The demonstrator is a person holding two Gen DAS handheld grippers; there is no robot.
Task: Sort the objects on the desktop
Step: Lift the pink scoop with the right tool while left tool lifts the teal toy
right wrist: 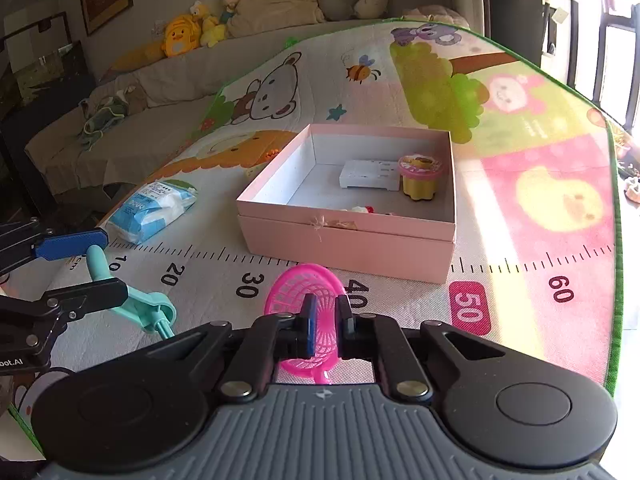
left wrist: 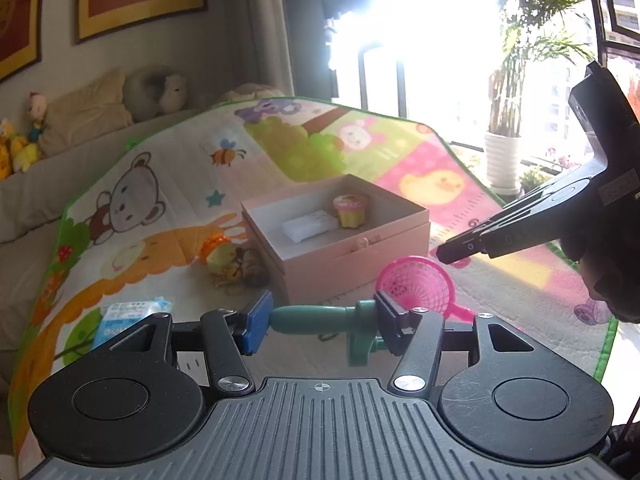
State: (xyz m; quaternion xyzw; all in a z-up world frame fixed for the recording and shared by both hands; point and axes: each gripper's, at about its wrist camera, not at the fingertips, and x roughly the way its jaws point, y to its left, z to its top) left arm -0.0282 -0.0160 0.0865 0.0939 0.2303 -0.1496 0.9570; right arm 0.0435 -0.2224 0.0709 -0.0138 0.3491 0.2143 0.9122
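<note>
My left gripper [left wrist: 318, 320] has its fingers around a teal toy handle [left wrist: 316, 318] lying crosswise on the play mat; it also shows in the right wrist view [right wrist: 140, 304]. My right gripper [right wrist: 324, 320] is shut on the rim of a pink toy strainer [right wrist: 304, 288], which the left wrist view shows just beyond my fingers [left wrist: 418, 284]. An open pink box [right wrist: 348, 240] sits ahead, holding a yellow cup toy [right wrist: 420, 178] and a white block [right wrist: 370, 176].
A blue tissue pack [right wrist: 154, 208] lies left of the box. An orange and yellow toy bundle [left wrist: 228, 258] sits against the box's left side. The mat [right wrist: 540, 208] ends at a green edge on the right. A sofa with plush toys [right wrist: 188, 32] is behind.
</note>
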